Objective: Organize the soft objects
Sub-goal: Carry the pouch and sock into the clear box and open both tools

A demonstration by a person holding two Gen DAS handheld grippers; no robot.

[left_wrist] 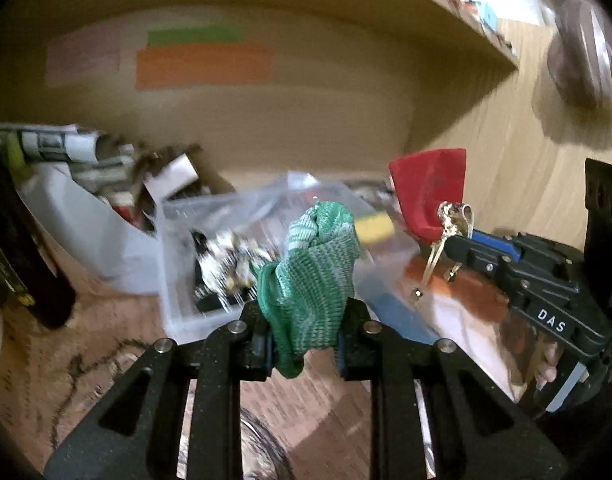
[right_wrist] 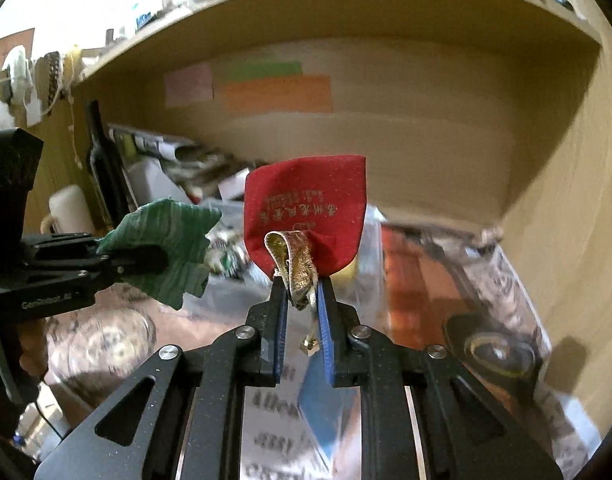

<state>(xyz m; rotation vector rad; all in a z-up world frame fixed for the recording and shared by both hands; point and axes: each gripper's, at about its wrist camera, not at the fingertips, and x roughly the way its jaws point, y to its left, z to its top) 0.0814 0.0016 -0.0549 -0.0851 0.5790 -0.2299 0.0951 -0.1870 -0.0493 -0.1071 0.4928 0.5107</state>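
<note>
Two soft things up in the air at once here, one per gripper, both in front of a wooden shelf cubby with pastel sticky notes on its back wall.

Left gripper, bottom centre of the left wrist view: fingers closed most of the way on a crumpled green knitted mesh cloth, pinched at its lower end so the rest bunches upward above the fingertips. Same cloth sticking out sideways at mid left of the right wrist view. Probably grabbed low like that because a floppy wad gives no better handle.

Right gripper, centre of the right wrist view: blue-padded fingers nearly closed, clamped on the gold drawstring ribbon of a small red fabric pouch with gold lettering. Pouch standing above the fingertips, lettering upside down, so held by the neck end. Same pouch at right of centre in the left view, gripper coming in from the right edge. Gripping the cord makes sense, thinnest and firmest bit.

Underneath, lower half of both frames: clear plastic bags, a white bag, books or magazines, all blurry. Neither soft item touching that clutter. Looks like mid-carry toward the cubby, nothing put down yet. Exact drop spot impossible to tell.
</note>
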